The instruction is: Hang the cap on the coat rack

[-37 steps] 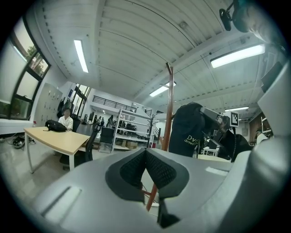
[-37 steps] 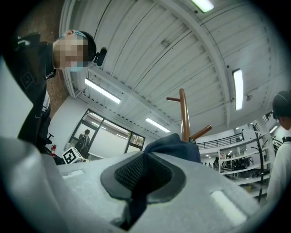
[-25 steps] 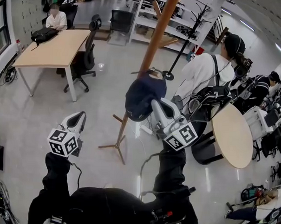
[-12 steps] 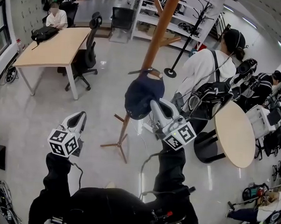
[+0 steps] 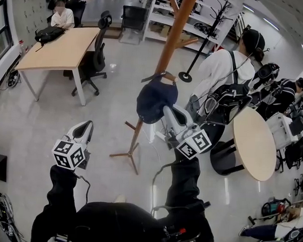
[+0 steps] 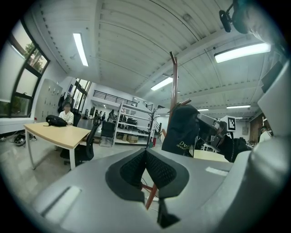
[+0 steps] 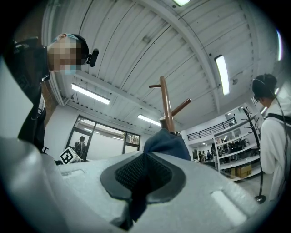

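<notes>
The dark blue cap (image 5: 155,99) hangs against the brown wooden coat rack (image 5: 167,41), just under a short peg (image 5: 154,76); whether it rests on the peg I cannot tell. My right gripper (image 5: 165,111) is shut on the cap's lower edge. In the right gripper view the blue fabric of the cap (image 7: 166,143) is pinched between the pads of the gripper (image 7: 143,173), with the rack's pole (image 7: 166,104) behind. My left gripper (image 5: 85,126) hangs low at the left, shut and empty (image 6: 145,166); its view shows the cap (image 6: 182,129) on the rack (image 6: 173,82).
The rack's legs (image 5: 126,154) spread over the floor. A standing person with a backpack (image 5: 221,78) is just right of the rack, beside a round table (image 5: 253,145). A desk (image 5: 59,49), an office chair (image 5: 96,60), a black coat stand (image 5: 200,45) and shelves (image 5: 161,18) lie beyond.
My right gripper and the cap have sunk slightly along the pole. The left gripper has stayed still.
</notes>
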`<control>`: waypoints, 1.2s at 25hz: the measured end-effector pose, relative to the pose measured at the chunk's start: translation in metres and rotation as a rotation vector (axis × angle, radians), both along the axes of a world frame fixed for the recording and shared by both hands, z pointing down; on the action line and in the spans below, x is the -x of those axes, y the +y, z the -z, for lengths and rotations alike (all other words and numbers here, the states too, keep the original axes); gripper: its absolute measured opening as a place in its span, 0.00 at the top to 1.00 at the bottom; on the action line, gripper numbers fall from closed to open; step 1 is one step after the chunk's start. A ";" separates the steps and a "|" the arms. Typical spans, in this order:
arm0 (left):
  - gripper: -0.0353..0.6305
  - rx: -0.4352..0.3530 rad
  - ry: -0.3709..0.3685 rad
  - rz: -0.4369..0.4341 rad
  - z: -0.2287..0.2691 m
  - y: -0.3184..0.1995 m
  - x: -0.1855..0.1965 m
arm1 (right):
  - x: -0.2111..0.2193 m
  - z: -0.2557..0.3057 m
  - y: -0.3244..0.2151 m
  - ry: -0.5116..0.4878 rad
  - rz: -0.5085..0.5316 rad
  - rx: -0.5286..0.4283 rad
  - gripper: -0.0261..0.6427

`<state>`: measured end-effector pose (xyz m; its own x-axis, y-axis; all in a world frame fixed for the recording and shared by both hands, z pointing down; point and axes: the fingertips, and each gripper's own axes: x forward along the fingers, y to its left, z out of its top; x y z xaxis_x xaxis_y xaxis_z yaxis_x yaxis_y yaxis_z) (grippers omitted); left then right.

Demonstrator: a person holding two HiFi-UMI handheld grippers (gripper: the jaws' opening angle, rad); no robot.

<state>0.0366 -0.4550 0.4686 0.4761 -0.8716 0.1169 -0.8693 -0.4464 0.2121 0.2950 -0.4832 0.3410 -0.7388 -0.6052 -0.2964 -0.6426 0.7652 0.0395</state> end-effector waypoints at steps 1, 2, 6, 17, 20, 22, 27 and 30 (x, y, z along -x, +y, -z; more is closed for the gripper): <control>0.94 0.001 0.000 0.002 -0.001 0.001 0.001 | 0.000 -0.002 -0.001 0.000 -0.002 0.005 0.94; 0.94 0.002 -0.001 0.005 -0.001 0.001 0.002 | 0.000 -0.003 -0.003 -0.001 -0.003 0.010 0.94; 0.94 0.006 0.001 0.017 -0.002 0.002 0.007 | 0.000 -0.007 -0.005 -0.010 -0.008 0.021 0.94; 0.94 -0.003 0.010 0.023 0.001 0.004 0.011 | -0.001 -0.006 -0.006 0.005 -0.074 0.014 0.93; 0.94 -0.005 0.010 0.019 0.002 0.006 0.010 | -0.005 -0.006 -0.006 0.004 -0.102 0.015 0.92; 0.94 -0.007 0.013 0.016 0.003 0.007 0.010 | -0.008 -0.005 -0.005 0.003 -0.120 0.017 0.91; 0.94 -0.007 0.016 0.003 0.004 0.010 0.010 | -0.012 -0.001 -0.001 0.007 -0.169 0.017 0.86; 0.94 -0.005 0.020 -0.003 0.004 0.013 0.011 | -0.015 0.001 0.004 0.008 -0.201 0.018 0.82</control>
<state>0.0256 -0.4418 0.4646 0.4813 -0.8705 0.1034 -0.8634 -0.4504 0.2273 0.3103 -0.4790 0.3403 -0.6049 -0.7458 -0.2790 -0.7822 0.6222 0.0325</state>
